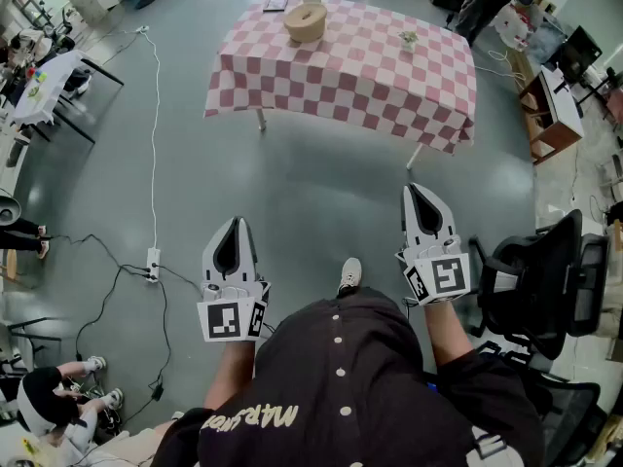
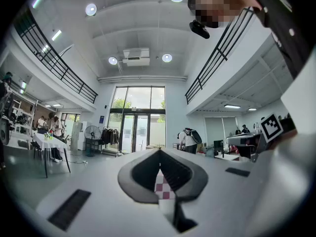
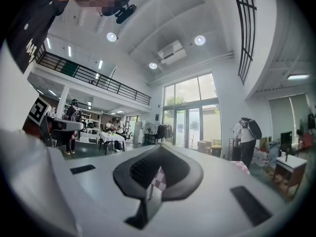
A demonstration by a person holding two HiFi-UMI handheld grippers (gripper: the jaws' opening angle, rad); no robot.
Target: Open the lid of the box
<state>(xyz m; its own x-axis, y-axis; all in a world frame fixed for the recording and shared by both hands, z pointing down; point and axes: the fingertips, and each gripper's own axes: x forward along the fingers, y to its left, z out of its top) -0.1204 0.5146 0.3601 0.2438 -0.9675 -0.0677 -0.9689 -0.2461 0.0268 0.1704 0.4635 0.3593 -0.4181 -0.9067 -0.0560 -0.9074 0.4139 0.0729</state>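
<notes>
Task not started: you stand well apart from the pink-and-white checked cloth-covered table (image 1: 370, 76), both your left claw (image 1: 234, 224) and right claw (image 1: 418, 191) closed and empty, while the round tan box (image 1: 305, 22) sits untouched there, lid apparently on.

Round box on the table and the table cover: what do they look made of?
Box: probably wood or bamboo, going by the matte tan surface. It is too small in the head view to show grain, so this is uncertain.
Table cover: fabric in a matte pink-and-white check. It drapes and folds over the table edges.
</notes>
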